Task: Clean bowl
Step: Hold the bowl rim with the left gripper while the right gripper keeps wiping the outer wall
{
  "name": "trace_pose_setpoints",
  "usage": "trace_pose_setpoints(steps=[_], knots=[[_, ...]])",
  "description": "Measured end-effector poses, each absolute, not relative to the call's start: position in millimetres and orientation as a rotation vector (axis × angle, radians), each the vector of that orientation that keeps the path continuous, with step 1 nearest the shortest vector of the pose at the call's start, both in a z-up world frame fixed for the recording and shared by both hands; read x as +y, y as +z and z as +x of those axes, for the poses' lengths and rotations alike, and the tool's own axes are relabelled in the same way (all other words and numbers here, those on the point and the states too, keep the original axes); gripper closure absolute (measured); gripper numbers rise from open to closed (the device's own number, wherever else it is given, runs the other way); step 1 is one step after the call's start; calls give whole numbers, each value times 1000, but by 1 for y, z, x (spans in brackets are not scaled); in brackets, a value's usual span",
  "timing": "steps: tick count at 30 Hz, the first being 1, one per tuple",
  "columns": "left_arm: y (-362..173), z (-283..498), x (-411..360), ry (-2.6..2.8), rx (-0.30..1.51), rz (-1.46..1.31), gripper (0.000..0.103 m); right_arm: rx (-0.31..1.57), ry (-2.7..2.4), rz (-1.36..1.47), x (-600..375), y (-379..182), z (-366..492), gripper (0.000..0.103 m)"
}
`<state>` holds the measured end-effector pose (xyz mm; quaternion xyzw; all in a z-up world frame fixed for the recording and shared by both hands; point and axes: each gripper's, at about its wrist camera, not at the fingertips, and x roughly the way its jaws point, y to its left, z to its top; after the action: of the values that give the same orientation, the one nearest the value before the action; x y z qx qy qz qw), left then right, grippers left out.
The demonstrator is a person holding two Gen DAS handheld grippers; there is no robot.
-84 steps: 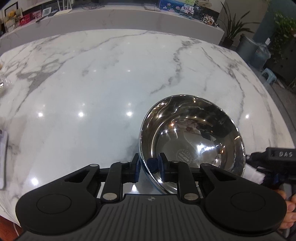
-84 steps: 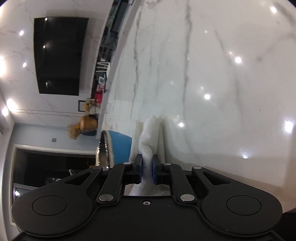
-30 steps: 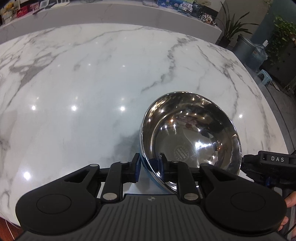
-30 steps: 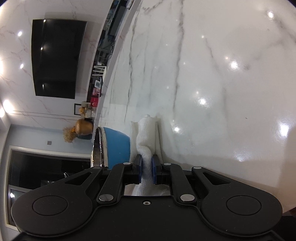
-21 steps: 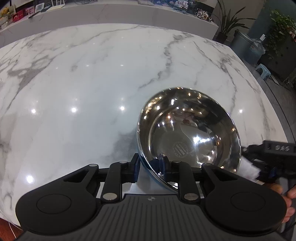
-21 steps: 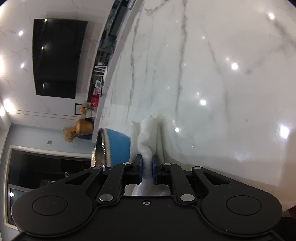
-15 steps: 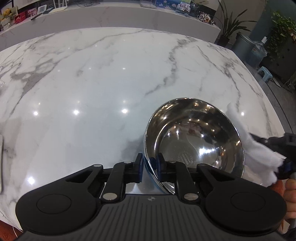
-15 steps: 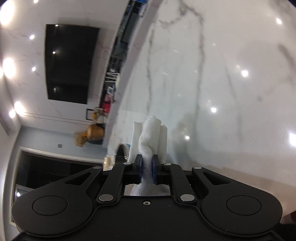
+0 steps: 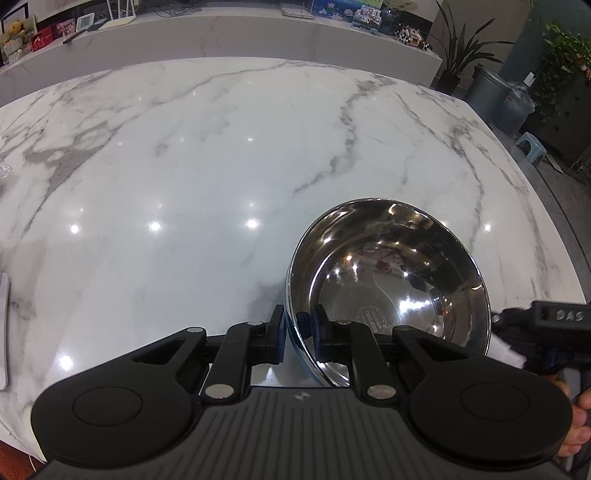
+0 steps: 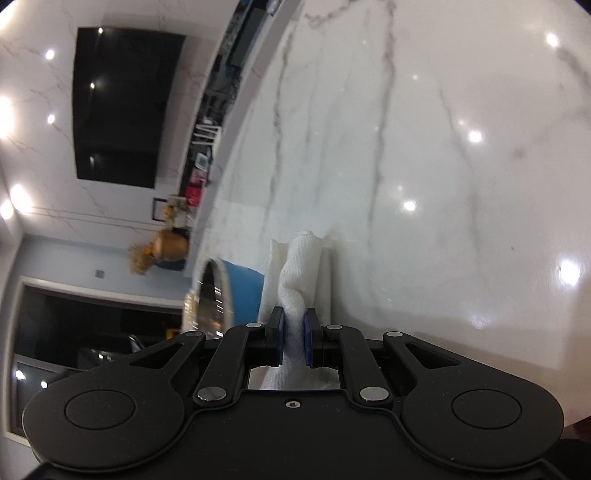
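Observation:
A shiny steel bowl (image 9: 388, 280) with a blue outer wall is held tilted above the marble table (image 9: 221, 166). My left gripper (image 9: 298, 330) is shut on its near rim. My right gripper (image 10: 293, 330) is shut on a folded white cloth (image 10: 299, 266). In the right wrist view the bowl's blue side (image 10: 242, 291) and rim lie just left of the cloth. In the left wrist view the right gripper's black body (image 9: 543, 332) sits at the bowl's right edge, outside it, with a bit of cloth (image 9: 506, 350) showing.
A white flat object (image 9: 3, 332) lies at the table's left edge. A long marble counter (image 9: 221, 33) with small items runs behind the table. A bin, plants and a stool (image 9: 532, 142) stand beyond the table's right side.
Half a second ago the cloth was raised at the bowl's right rim; it has dropped back low beside the bowl. The bowl stays gripped, with its blue side back in the right wrist view.

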<state>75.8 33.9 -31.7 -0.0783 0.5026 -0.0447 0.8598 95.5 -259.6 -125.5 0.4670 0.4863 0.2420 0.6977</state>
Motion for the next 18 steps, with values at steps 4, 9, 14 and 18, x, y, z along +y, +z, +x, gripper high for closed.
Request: trace_pose_setpoints(steps=[4, 9, 14, 18], knots=[[-33, 74, 36, -78, 1058, -201, 88, 1089, 535, 1047, -256, -127, 96, 94], [-36, 68, 36, -75, 1083, -225, 79, 1088, 534, 1047, -253, -126, 95, 94], [-35, 66, 33, -92, 1084, -196, 84, 1089, 538, 1038, -252, -126, 100, 93], [-32, 69, 35, -90, 1070, -177, 88, 1061, 546, 1041, -255, -131, 104, 93]])
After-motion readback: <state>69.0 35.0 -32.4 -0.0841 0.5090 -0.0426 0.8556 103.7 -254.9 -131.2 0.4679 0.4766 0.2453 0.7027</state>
